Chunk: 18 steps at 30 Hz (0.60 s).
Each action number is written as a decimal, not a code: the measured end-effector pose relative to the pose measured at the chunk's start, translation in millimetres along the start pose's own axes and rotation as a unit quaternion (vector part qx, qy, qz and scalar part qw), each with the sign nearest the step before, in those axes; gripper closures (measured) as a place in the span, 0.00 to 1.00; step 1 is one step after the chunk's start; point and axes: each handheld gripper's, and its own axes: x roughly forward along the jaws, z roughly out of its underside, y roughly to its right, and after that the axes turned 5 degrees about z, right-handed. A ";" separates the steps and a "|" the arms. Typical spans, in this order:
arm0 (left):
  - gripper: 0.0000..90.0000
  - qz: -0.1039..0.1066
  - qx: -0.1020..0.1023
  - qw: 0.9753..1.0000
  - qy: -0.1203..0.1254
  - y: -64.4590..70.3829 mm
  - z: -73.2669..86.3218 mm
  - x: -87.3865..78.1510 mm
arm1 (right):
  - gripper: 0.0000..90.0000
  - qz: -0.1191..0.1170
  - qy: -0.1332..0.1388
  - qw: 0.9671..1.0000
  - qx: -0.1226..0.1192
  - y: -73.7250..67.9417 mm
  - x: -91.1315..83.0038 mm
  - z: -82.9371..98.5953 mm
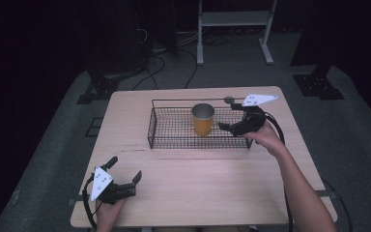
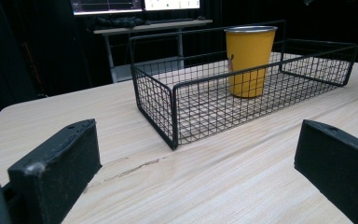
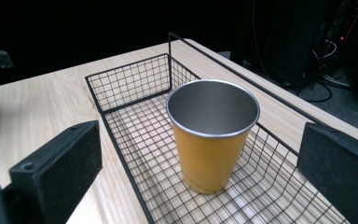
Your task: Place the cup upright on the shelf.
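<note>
An orange metal cup (image 1: 203, 119) stands upright in a black wire basket (image 1: 174, 129) at the back middle of the wooden table. My right gripper (image 1: 228, 119) hovers over the basket's right end, open, just right of the cup and apart from it. Its own view looks down on the cup (image 3: 212, 140) with the jaws wide on both sides. My left gripper (image 1: 124, 169) rests open near the table's front left corner, empty. From there the basket (image 2: 177, 100) and the cup (image 2: 249, 58) lie ahead.
The wooden table (image 1: 198, 179) has bare room in front of the basket. Beyond the table's far edge a white metal stand (image 1: 234, 21) and cables lie on the grey floor. A monitor desk (image 2: 140, 23) shows in the dark behind.
</note>
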 end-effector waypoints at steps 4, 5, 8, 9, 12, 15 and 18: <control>0.00 0.000 0.000 1.000 0.000 0.1 0.0 0.0 | 0.00 -0.003 -0.004 1.000 0.004 0.0 -3.0 2.8; 0.00 0.000 0.000 1.000 0.000 0.1 0.0 0.0 | 0.00 -0.001 0.000 1.000 0.003 -0.5 -4.1 3.8; 0.00 0.000 0.000 1.000 0.000 0.0 0.0 0.1 | 0.00 0.000 -0.002 1.000 0.004 -1.9 -8.5 8.9; 0.00 0.000 0.000 1.000 0.000 0.0 0.0 0.1 | 0.00 0.000 -0.002 1.000 0.004 -1.9 -8.5 8.9; 0.00 0.000 0.001 1.000 0.000 0.2 0.0 0.1 | 0.00 -0.001 -0.006 1.000 0.007 -1.6 -12.6 12.1; 0.00 0.000 0.001 1.000 -0.001 0.1 -0.1 0.1 | 0.00 0.002 0.001 1.000 0.006 -2.1 -15.8 13.5; 0.00 0.000 0.001 1.000 -0.001 0.1 -0.1 0.2 | 0.00 0.002 0.001 1.000 0.006 -3.1 -19.3 16.3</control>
